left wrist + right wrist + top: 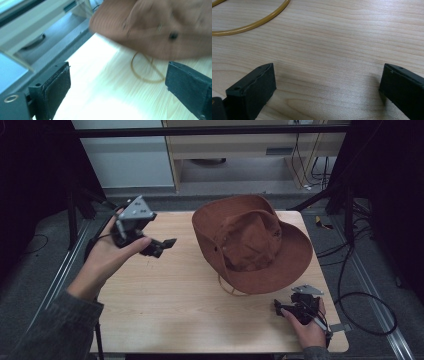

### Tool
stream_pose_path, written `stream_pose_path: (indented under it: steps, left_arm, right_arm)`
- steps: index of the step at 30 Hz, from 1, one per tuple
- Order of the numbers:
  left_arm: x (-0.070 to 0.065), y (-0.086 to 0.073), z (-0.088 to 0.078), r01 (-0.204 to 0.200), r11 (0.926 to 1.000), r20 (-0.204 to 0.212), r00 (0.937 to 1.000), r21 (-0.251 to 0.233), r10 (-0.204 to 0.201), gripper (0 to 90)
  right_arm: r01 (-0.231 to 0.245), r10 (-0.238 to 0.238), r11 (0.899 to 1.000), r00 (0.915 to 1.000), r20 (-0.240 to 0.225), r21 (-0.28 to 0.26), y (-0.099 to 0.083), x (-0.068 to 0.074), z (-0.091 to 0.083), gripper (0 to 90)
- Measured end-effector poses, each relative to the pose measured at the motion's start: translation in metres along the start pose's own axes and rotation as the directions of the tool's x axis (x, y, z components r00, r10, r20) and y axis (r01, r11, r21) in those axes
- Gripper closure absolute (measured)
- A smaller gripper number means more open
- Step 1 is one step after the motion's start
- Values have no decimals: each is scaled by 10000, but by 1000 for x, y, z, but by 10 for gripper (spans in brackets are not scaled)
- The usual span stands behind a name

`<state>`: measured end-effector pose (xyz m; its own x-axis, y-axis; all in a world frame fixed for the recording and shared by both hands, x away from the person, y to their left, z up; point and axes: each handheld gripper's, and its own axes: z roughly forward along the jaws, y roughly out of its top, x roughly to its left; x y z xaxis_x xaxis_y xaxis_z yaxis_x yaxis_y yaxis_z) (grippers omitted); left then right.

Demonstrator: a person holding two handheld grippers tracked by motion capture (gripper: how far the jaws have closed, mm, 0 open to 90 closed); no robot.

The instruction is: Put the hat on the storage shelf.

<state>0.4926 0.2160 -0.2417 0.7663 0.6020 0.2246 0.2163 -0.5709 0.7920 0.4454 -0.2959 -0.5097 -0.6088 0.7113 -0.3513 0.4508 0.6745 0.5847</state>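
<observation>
A brown wide-brimmed hat (252,245) lies crown-up on the wooden table (175,305), right of centre. Its tan chin cord (231,289) loops out from under the front brim. My left gripper (162,246) is held above the table's far left, pointing right toward the hat, open and empty. In the left gripper view the hat (155,27) is blurred ahead, with the cord (145,72) on the wood below it. My right gripper (278,307) rests low at the near right, just in front of the brim, open and empty. The right gripper view shows the cord (254,22) lying ahead.
A wooden cabinet (250,145) stands beyond the table's far edge. Cables (360,295) trail on the floor to the right. Black frame legs (75,205) stand at the far left and far right.
</observation>
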Motion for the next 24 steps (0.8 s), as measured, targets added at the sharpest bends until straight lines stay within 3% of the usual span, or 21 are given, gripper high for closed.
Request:
stream_pose_path:
  steps: [5,9,16,24]
  left_arm:
    - [6,-61,6,827,9964,135,9965,201,-830,68]
    - [-2,-95,21,894,9950,78,9959,450,-898,69]
    - [-5,-133,45,1080,9918,-211,9941,677,-1068,71]
    - [-7,-179,72,1546,9789,-294,9879,1334,-1520,72]
  right_arm:
    - [-2,2,10000,10000,5,0,0,0,0,6]
    - [-1,1,10000,10000,2,2,0,0,0,6]
    - [-1,1,10000,10000,7,6,0,0,0,6]
    - [6,-6,10000,10000,10,7,0,0,0,6]
